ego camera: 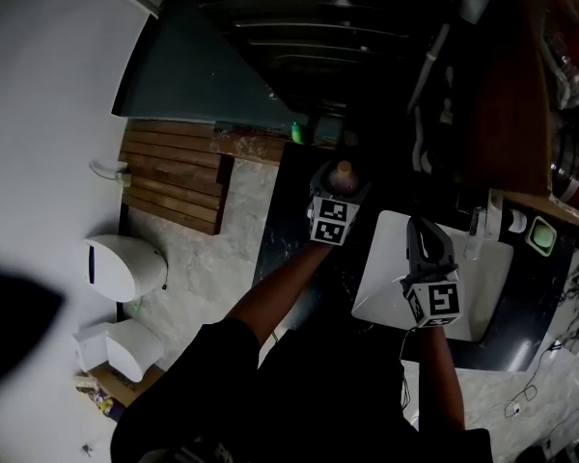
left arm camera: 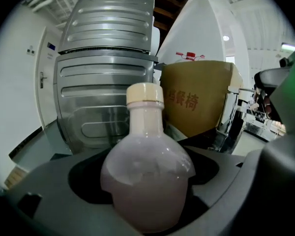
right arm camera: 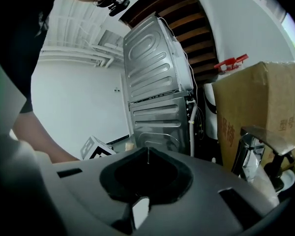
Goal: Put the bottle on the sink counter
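A round-bellied bottle [left arm camera: 146, 176] of pale pink liquid with a cream cap stands upright between the jaws of my left gripper [ego camera: 335, 189], which is shut on its body. From the head view only the bottle's top [ego camera: 344, 172] shows, above the dark sink counter [ego camera: 288, 222]. My right gripper [ego camera: 427, 244] hangs over the white sink basin [ego camera: 381, 292], to the right of the left one. Its jaws meet along a thin seam with nothing between them [right arm camera: 147, 163].
A chrome faucet [right arm camera: 259, 154] and a brown cardboard box [right arm camera: 258, 109] stand at the right. A ribbed metal appliance [left arm camera: 108, 63] rises behind the counter. A small green bottle [ego camera: 295, 131] sits at the counter's far end. A wooden pallet [ego camera: 174, 177] and a white bin [ego camera: 125, 263] lie on the floor to the left.
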### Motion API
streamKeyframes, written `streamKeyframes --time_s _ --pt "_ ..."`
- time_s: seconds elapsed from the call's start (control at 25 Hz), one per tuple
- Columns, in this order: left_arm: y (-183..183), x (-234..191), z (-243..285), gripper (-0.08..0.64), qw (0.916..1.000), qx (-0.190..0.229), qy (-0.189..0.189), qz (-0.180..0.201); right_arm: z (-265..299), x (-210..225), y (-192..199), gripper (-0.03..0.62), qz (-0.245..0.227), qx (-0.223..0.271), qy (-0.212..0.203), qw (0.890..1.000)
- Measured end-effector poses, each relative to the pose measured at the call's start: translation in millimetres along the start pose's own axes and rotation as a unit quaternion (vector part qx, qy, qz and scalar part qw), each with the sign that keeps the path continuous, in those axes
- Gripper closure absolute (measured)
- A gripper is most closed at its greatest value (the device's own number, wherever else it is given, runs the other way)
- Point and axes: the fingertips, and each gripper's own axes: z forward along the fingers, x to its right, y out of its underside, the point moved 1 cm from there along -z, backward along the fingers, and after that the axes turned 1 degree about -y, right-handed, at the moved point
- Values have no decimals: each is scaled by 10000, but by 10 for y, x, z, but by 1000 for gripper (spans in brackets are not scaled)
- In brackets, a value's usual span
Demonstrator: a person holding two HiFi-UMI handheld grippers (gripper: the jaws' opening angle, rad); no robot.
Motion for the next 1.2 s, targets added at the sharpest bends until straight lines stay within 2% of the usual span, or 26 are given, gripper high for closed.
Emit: streamKeyframes --time_s 0.12,0.32,0.56,0.76,1.0,1.2 --pt "77 33 19 158 9998 -181 -9 90 30 -35 -32 554 168 44 -42 9998" --pt "126 66 58 158 9985 -470 42 261 76 -139 -20 554 147 36 -86 9998" --pt "139 61 69 158 9982 -537 75 249 123 -195 -25 554 185 44 -104 9998" --pt "195 94 20 160 9955 -691 338 546 103 -265 61 553 149 -174 -214 9995" --pt "229 106 -9 158 9943 -705 432 678 136 -320 97 552 255 -91 -230 9994" --pt "236 113 -12 158 9941 -713 461 677 430 -427 131 552 126 -183 -671 9975"
